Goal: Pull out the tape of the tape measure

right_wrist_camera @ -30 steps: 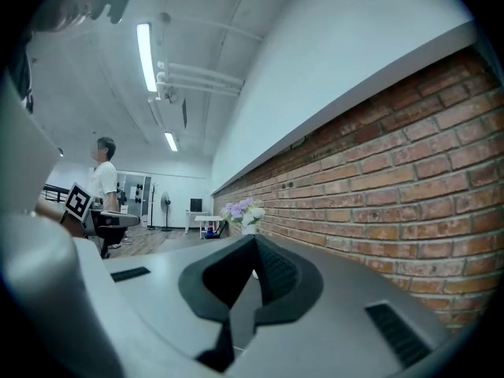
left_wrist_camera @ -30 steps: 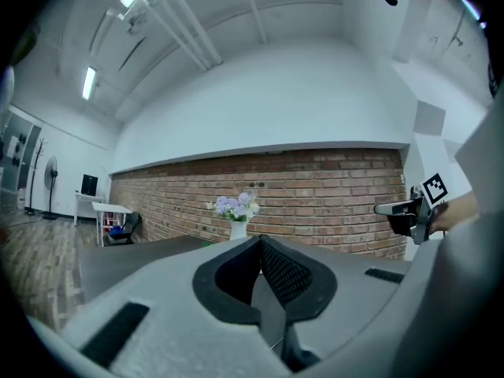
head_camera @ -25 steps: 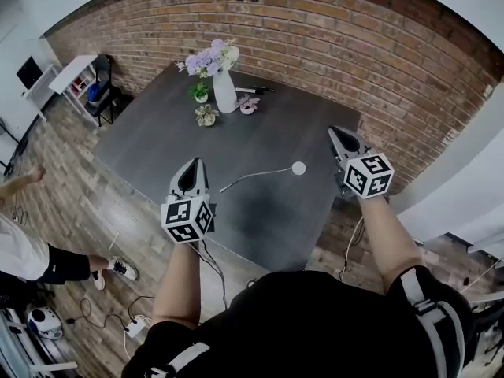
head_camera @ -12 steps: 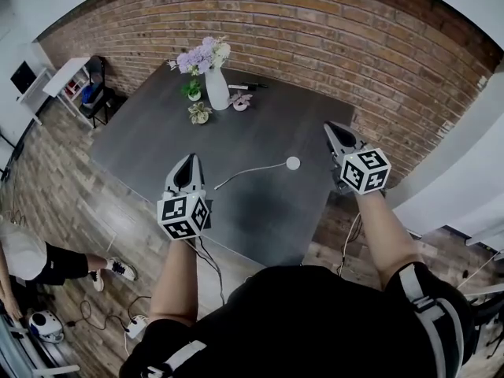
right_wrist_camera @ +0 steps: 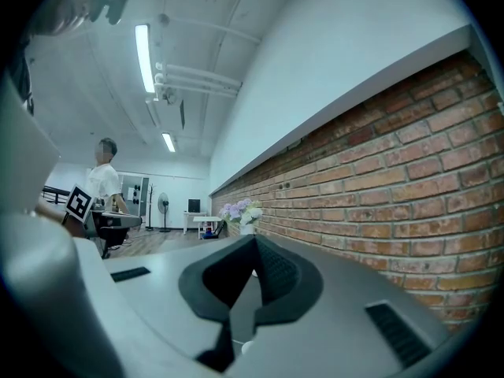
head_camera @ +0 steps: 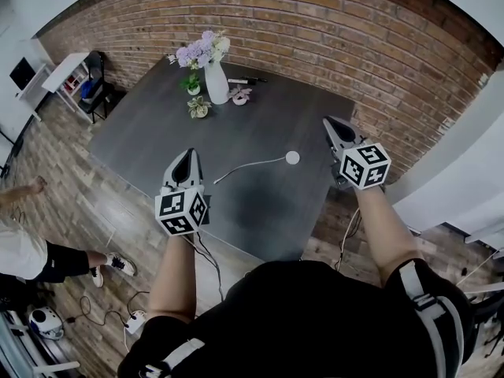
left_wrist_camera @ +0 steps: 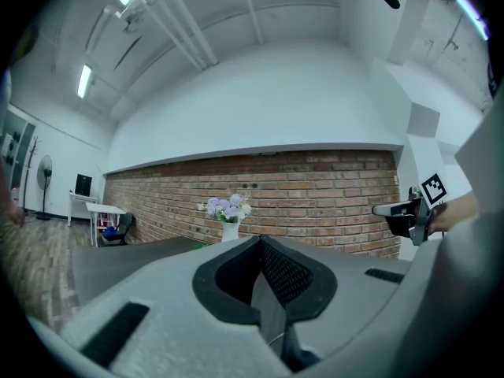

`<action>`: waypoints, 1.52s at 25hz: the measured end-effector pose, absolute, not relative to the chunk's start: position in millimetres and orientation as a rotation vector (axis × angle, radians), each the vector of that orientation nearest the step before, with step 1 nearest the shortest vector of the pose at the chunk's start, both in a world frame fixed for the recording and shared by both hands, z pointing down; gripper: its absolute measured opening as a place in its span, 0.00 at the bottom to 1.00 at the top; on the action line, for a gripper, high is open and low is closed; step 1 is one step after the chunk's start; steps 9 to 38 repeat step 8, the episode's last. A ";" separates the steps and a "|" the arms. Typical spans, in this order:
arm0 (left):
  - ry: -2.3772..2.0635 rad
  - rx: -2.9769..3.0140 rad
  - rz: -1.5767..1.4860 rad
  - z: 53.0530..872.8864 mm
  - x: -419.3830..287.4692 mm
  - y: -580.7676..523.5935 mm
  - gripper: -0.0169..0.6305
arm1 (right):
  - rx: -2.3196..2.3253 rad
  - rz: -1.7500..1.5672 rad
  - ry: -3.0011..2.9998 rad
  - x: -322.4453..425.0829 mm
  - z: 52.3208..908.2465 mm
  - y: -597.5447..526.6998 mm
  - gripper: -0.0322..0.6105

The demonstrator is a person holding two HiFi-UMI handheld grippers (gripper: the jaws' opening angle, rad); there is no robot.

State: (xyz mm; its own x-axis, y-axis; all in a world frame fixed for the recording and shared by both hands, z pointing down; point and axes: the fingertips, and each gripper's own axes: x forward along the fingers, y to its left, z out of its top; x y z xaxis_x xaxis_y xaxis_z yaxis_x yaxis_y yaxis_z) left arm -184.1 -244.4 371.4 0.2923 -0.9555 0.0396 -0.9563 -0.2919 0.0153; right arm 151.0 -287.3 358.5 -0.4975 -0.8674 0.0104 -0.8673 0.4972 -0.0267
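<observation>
Head view: left gripper (head_camera: pixel 189 154) and right gripper (head_camera: pixel 328 122) are held above the dark grey rectangular table (head_camera: pixel 150 132). Both sets of fingers point away from the person toward the red brick wall (head_camera: pixel 315 22). The round white tape measure case (head_camera: pixel 292 157) lies flat on the table between the two grippers, nearer the right fingers and to their left. The thin white tape (head_camera: pixel 246 166) runs from the case across the table top and ends to the right of the left fingers. Neither gripper touches the case or the tape. Well beyond both sets of fingertips, at the far end of the table, stands the white vase of lilac and white flowers (head_camera: pixel 215 83).

Left gripper view: the two black fingers of the left gripper (left_wrist_camera: pixel 261 242) meet tip to tip, closed, with nothing held between them. The vase stands beyond the tips, slightly to their left. The right gripper shows far to the right of the fingers, level with them.

Right gripper view: the black fingers of the right gripper (right_wrist_camera: pixel 253 239) are pressed together, closed and empty. The vase stands just beyond the tips. The brick wall runs along the right of the fingers. The left gripper shows far to their left, with a person in a white top (right_wrist_camera: pixel 103 178) standing behind it.
</observation>
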 end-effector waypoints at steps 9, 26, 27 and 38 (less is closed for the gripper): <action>-1.843 2.505 0.041 371.3 -182.8 -245.1 0.04 | -1.577 -0.051 2.725 153.4 363.0 -288.4 0.04; -1.843 2.505 0.041 371.3 -182.8 -245.1 0.04 | -1.577 -0.051 2.725 153.4 363.0 -288.4 0.04; -1.843 2.505 0.041 371.3 -182.8 -245.1 0.04 | -1.577 -0.051 2.725 153.4 363.0 -288.4 0.04; -1.843 2.505 0.041 371.3 -182.8 -245.1 0.04 | -1.577 -0.051 2.725 153.4 363.0 -288.4 0.04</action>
